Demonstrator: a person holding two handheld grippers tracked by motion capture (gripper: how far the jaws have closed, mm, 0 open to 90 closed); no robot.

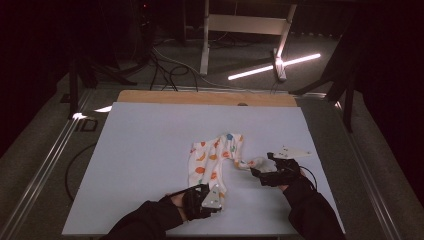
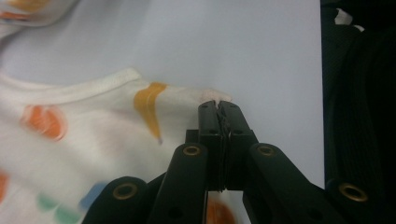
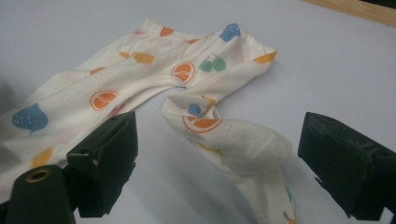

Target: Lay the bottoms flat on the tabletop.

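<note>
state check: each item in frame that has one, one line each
Patterned garment: lying on the table, one leg flat, the other twisted and bunched.
Left gripper: shut on the garment's corner edge.
Right gripper: open, jaws on either side of the bunched leg end, not clamping it.
White table: the garment lies on it.
</note>
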